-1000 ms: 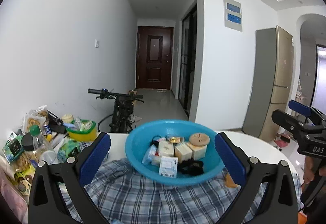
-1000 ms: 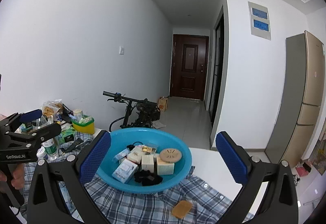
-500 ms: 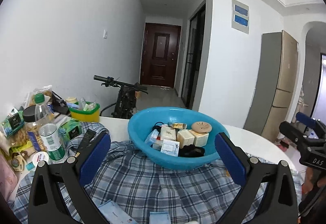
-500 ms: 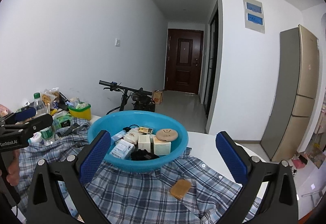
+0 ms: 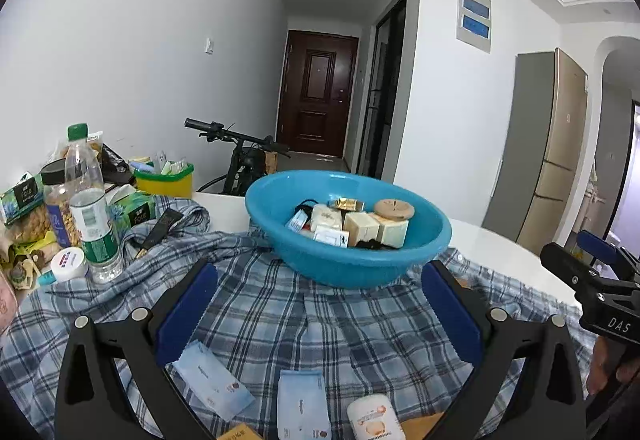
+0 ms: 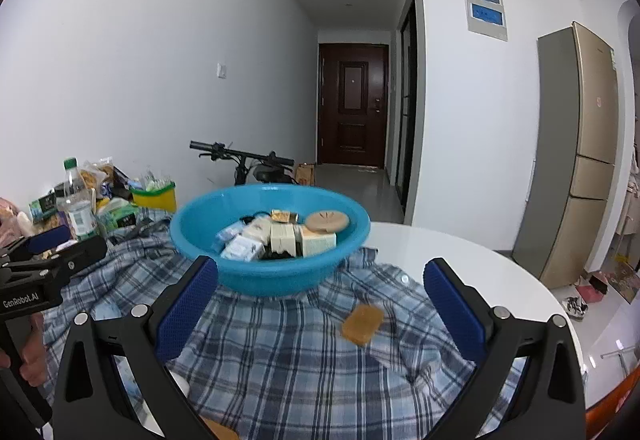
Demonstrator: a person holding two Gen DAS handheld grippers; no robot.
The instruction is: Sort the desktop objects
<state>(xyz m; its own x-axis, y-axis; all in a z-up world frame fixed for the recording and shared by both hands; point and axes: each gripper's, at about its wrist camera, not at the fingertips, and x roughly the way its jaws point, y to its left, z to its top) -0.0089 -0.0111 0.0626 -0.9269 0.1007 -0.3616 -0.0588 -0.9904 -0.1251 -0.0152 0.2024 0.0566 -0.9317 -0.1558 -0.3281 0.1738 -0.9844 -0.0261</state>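
A white round table [image 6: 472, 260] carries a blue plaid shirt [image 5: 288, 312] spread across its near half. On the shirt's far part sits a blue plastic basin [image 5: 348, 228], holding small boxes, a round tan disc [image 5: 394, 209], a gold-wrapped piece and something black.

The left gripper [image 5: 318, 314] hangs over the shirt with its jaws spread wide and nothing between them; the basin lies just beyond its fingertips, roughly centred between them. Near its base on the cloth lie two pale blue sachets [image 5: 214, 380] and a white tube with an orange print [image 5: 374, 420].

The right gripper [image 6: 320, 310] is likewise wide apart and empty, with the basin just beyond and a little left of centre. An orange-brown soap bar [image 6: 362, 324] rests on the shirt between its fingers, nearer the right one, touching neither.

At the far left of the table stand a clear water bottle with a green cap [image 5: 90, 208], a yellow tub with a green rim [image 5: 164, 180], snack packets, and a small white jar [image 5: 69, 263].
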